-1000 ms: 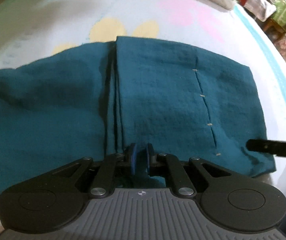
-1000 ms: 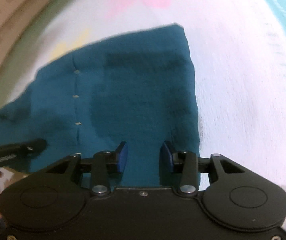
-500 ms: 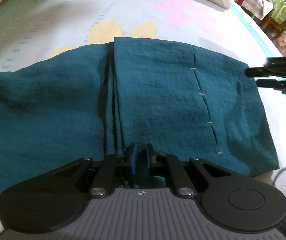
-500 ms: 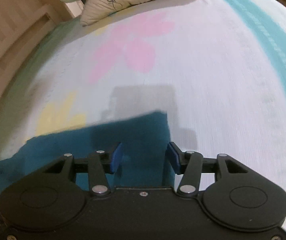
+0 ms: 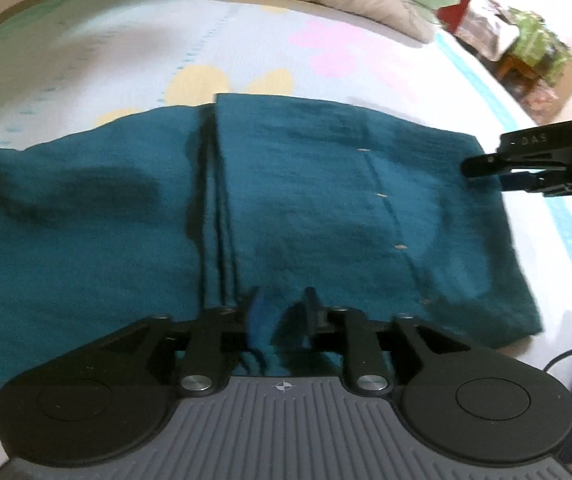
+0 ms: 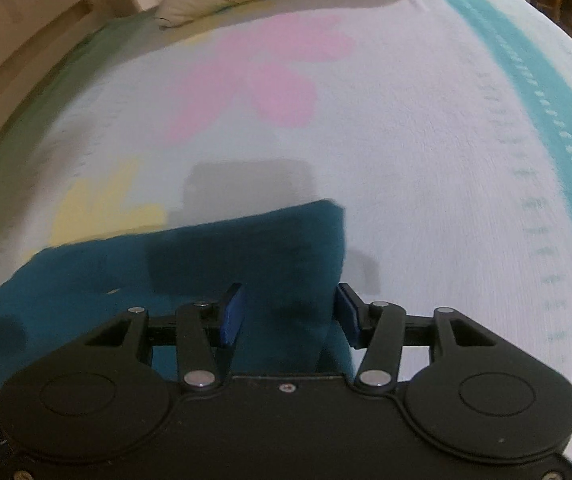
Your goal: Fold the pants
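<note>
Since a second ago our right gripper [image 5: 481,168] has lifted off the near hem and now hangs over the far right corner of the teal pants [image 5: 325,220], jaws spread and empty. Our left gripper [image 5: 282,312] is opening at the near edge, cloth between its pads but no longer pinched. We see the pants lying on the bed [image 6: 425,140], part-folded, their long axis running left to right, the loose length stretching away on the left gripper's side.
</note>
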`<state>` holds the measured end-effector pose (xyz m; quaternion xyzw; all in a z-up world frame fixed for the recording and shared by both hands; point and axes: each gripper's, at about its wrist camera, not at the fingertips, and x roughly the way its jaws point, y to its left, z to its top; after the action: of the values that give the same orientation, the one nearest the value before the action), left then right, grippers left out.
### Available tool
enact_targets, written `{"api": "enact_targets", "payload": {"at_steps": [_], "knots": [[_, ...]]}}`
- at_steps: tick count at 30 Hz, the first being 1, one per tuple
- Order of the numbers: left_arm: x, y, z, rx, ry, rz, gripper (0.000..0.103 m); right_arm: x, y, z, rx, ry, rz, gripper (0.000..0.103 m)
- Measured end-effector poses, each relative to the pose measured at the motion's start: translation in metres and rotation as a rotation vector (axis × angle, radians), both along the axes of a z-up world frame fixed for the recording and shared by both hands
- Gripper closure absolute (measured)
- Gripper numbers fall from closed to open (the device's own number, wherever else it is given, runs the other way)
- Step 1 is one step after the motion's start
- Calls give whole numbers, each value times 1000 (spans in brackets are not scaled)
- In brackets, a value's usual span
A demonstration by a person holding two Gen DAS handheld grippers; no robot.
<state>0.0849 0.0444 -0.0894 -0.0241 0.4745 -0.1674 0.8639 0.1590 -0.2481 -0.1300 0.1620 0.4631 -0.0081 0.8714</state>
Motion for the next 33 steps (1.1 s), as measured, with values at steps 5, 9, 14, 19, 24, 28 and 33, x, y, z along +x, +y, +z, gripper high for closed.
{"api": "enact_targets", "payload": {"at_steps": [5, 9, 14, 19, 24, 28, 33], "knots": [[-16, 30, 22, -42, -30, 100, 73, -26, 27, 21, 13, -47, 96, 45], [-32, 79, 48, -61, -94, 241, 65, -38, 50, 30, 37, -57, 161, 45], [-49, 158, 69, -66, -134, 440, 39, -45, 79, 36, 76, -63, 237, 45], [-61, 222, 72, -76, -89, 588, 30, -50, 116, 46, 77, -93, 340, 45], [-62, 250, 58, -162, -25, 664, 28, -43, 149, 44, 89, -81, 414, 45], [-55, 258, 39, -193, 44, 671, 28, -44, 165, 44, 91, -66, 450, 45], [-42, 254, 27, -195, 65, 656, 28, -44, 178, 40, 89, -54, 480, 45]]}}
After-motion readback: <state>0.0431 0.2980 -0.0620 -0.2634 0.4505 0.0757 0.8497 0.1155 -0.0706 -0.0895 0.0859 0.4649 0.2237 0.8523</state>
